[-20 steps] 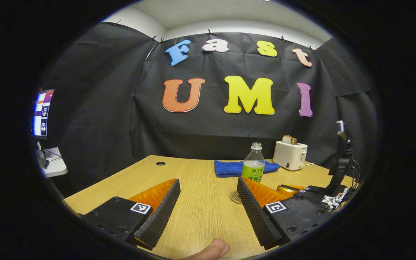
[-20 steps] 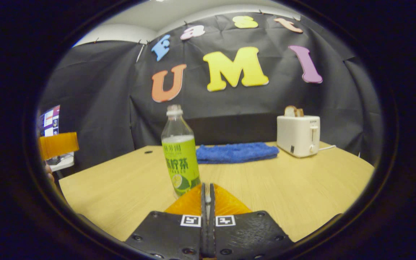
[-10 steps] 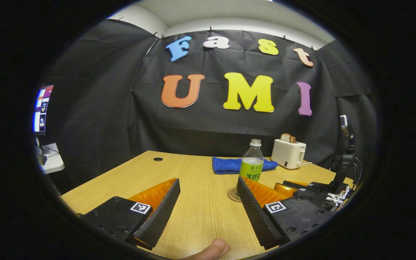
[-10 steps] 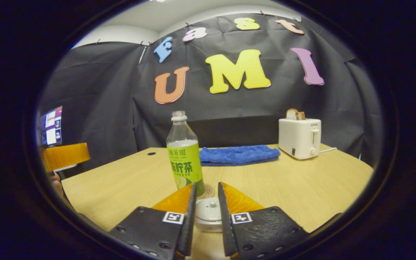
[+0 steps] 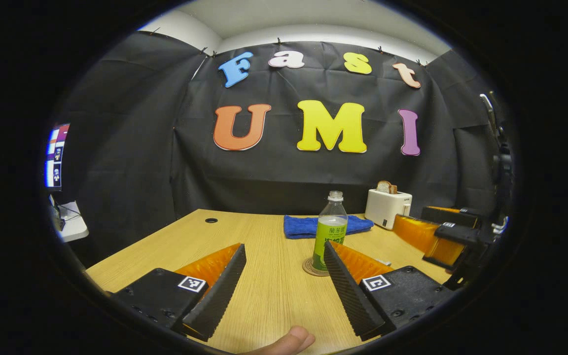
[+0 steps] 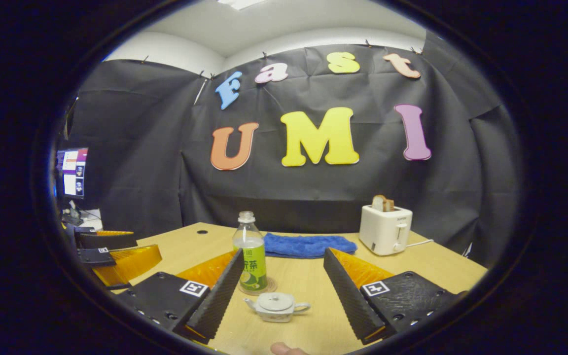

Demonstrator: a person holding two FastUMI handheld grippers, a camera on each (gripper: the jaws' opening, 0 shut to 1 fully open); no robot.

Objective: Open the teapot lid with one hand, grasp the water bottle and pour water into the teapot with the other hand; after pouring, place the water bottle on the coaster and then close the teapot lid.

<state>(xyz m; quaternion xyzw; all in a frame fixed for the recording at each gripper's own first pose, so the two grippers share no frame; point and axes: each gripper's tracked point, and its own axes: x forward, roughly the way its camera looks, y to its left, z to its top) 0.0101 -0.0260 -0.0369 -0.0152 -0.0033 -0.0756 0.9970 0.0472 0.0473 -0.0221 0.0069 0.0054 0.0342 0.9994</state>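
In the right gripper view a small white teapot [image 6: 276, 305] stands on the wooden table [image 6: 427, 266] with its lid on, below and just ahead of my open right gripper [image 6: 283, 252]. Nothing is between its fingers. Behind the teapot, a clear water bottle [image 6: 251, 259] with a green label stands upright on a round coaster [image 6: 266, 286]. In the left gripper view the same bottle [image 5: 331, 229] and coaster [image 5: 311, 268] sit just ahead of my open, empty left gripper [image 5: 283, 246], slightly to the right. The right gripper [image 5: 442, 236] hovers at the right of that view.
A blue towel [image 6: 308, 245] lies at the back of the table, with a white toaster [image 6: 385, 229] holding bread to its right. A monitor [image 6: 73, 170] glows at the far left. A thumb tip [image 5: 289, 340] shows at the bottom edge. The left gripper [image 6: 111, 251] hangs over the table's left side.
My right gripper went from shut to wide open, let go of the teapot lid and rose back from the teapot. The left gripper stayed open and shifted only slightly.
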